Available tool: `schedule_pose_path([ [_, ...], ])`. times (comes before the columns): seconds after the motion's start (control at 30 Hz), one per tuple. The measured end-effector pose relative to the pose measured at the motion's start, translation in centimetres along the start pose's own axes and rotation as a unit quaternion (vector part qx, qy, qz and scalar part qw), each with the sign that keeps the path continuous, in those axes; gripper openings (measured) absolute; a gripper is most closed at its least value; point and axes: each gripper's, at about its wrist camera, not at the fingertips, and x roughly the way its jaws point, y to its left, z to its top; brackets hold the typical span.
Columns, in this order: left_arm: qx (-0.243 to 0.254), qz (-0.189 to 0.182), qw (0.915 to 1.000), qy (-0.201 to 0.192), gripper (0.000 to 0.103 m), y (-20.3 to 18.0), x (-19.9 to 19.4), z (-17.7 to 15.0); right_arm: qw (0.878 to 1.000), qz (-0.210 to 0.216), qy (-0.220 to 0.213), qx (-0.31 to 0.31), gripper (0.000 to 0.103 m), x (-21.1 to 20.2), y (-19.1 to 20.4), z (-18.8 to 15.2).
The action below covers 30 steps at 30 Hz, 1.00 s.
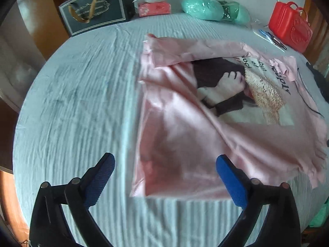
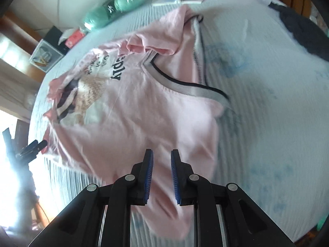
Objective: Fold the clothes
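A pink T-shirt [image 1: 185, 135] with a printed picture and black lettering lies on the light blue bedsheet [image 1: 78, 103], one side folded over the print. My left gripper [image 1: 164, 164] is open wide above the shirt's near hem corner, holding nothing. In the right wrist view the shirt [image 2: 127, 111] shows its grey V-neck collar [image 2: 185, 88]. My right gripper [image 2: 161, 160] hangs over the shirt's near sleeve with its blue pads a narrow gap apart; cloth shows between them, but I cannot tell if it is gripped. The left gripper's tips [image 2: 35, 146] show at the far left.
At the bed's far edge stand a dark gift bag [image 1: 94, 8], a red tissue pack [image 1: 154, 8], green bundles in plastic [image 1: 213, 8] and a red case [image 1: 290, 26]. Pens [image 1: 275, 40] lie near the case. A dark garment [image 2: 304, 30] lies at the right.
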Motion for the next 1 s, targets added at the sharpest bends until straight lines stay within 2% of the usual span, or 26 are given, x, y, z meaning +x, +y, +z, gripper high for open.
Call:
schedule_pose_path([
  [0.1, -0.003, -0.005, 0.9999, 0.012, 0.101, 0.9, 0.8, -0.8, 1.0, -0.002, 0.0, 0.012, 0.019, -1.8, -1.3, -1.7],
  [0.23, -0.01, -0.017, 0.9997, 0.015, 0.101, -0.3, 2.1, -1.4, 1.0, -0.004, 0.008, 0.014, 0.023, -1.9, -1.5, -4.1],
  [0.3, -0.008, -0.026, 0.9993, 0.027, 0.092, -0.7, 2.7, -1.6, 1.0, -0.003, 0.016, 0.005, 0.023, -1.8, -1.0, -4.9],
  [0.37, -0.009, -0.028, 0.9992, 0.028, 0.08, -1.0, 2.8, -1.9, 1.0, -0.003, 0.023, -0.012, 0.027, -1.7, -0.3, -5.6],
  [0.43, -0.01, -0.029, 0.9994, 0.018, 0.072, -1.3, 2.5, -2.1, 0.999, 0.003, 0.032, -0.034, 0.035, -1.4, 0.7, -6.3],
  [0.5, -0.008, -0.035, 0.9993, 0.012, 0.051, -1.7, 2.1, -2.2, 0.997, -0.014, 0.041, -0.06, 0.035, -0.1, 1.6, -6.9],
  [0.57, -0.006, -0.046, 0.9989, 0.012, 0.019, -1.9, 1.7, -2.4, 0.994, -0.033, 0.05, -0.087, 0.035, 1.3, 2.4, -7.4],
  [0.6, -0.007, -0.045, 0.9989, 0.014, 0.013, -2.0, 1.6, -2.5, 0.993, -0.042, 0.055, -0.1, 0.035, 2.0, 2.9, -7.6],
  [0.67, -0.009, -0.045, 0.9988, 0.015, 0.008, -1.8, 1.3, -2.7, 0.99, -0.068, 0.052, -0.107, 0.026, 2.8, 3.4, -7.7],
  [0.7, -0.013, -0.051, 0.9985, 0.015, 0.007, -1.3, 0.8, -3.1, 0.99, -0.075, 0.043, -0.107, 0.002, 2.6, 3.6, -7.7],
  [0.73, -0.016, -0.055, 0.9983, 0.014, 0.007, -0.8, 0.3, -3.4, 0.99, -0.082, 0.034, -0.106, 0.003, 2.3, 3.8, -7.6],
  [0.83, -0.02, -0.067, 0.9975, 0.011, 0.007, 0.6, -1.4, -4.8, 0.996, -0.061, -0.005, -0.07, 0.003, -0.6, 3.5, -8.1],
  [0.93, -0.014, -0.085, 0.9961, 0.017, 0.007, 1.5, -2.5, -6.6, 0.997, -0.033, 0.025, -0.065, 0.003, -0.9, 3.3, -9.4],
  [1.0, -0.006, -0.068, 0.9972, 0.032, 0.007, 1.5, -2.5, -7.0, 0.997, -0.032, 0.039, -0.051, 0.007, -0.4, 2.9, -10.5],
])
